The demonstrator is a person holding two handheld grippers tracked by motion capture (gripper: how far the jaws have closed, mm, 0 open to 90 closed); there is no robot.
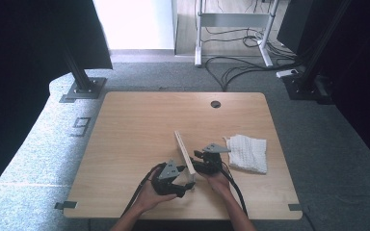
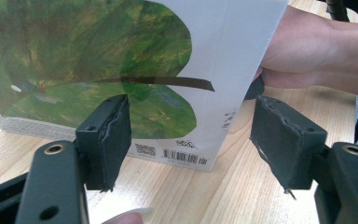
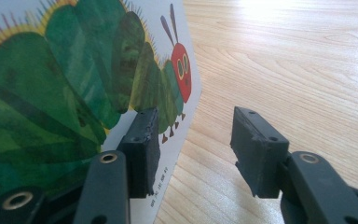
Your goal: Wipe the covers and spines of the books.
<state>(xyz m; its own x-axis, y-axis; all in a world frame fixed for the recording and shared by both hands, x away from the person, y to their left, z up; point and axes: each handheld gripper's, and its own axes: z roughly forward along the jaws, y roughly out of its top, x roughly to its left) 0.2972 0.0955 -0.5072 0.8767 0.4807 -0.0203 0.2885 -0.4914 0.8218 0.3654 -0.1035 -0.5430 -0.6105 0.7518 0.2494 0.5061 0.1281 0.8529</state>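
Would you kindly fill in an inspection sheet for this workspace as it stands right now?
Surface: wooden table, with a round cable hole near the far edge.
Job's things: picture book standing on its edge between the two tools; caterpillar cover in the right gripper view, barcode side in the left gripper view.
Clutter: white cloth, folded, right of the book.
Grippers: left tool and right tool both open at the book's near end; neither clamps it.
Cables: black cable trailing from the right tool; loose cables on the floor beyond the table.
Surroundings: grey carpet, dark stand base, white desk frame.
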